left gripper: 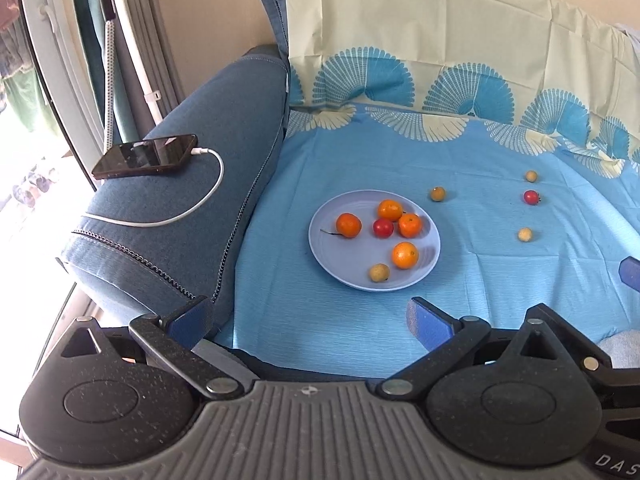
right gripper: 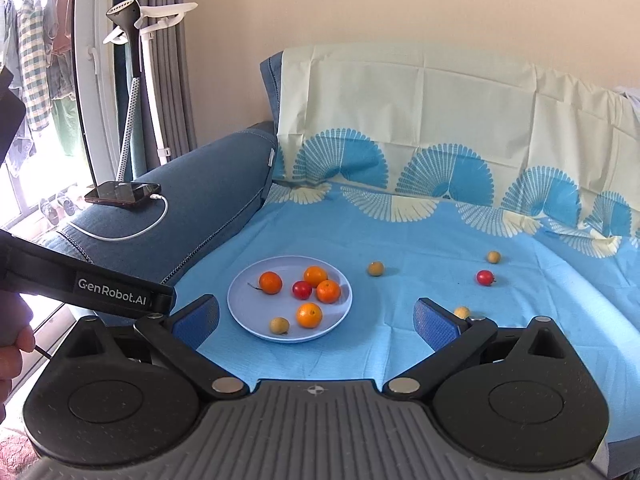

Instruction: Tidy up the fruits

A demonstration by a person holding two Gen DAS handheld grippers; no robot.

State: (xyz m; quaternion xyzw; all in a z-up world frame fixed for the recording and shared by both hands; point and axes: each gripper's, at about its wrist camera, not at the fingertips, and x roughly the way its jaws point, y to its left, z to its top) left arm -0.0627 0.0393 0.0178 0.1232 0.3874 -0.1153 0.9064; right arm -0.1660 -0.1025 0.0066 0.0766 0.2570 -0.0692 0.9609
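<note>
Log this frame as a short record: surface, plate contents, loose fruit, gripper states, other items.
surface: blue sheet over a sofa
plate: four oranges, one red fruit, one tan fruit
loose fruit: red one and three tan ones on the sheet, right of the plate
left hand-held gripper: open, empty
right hand-held gripper: open, empty
other: phone charging on the armrest
</note>
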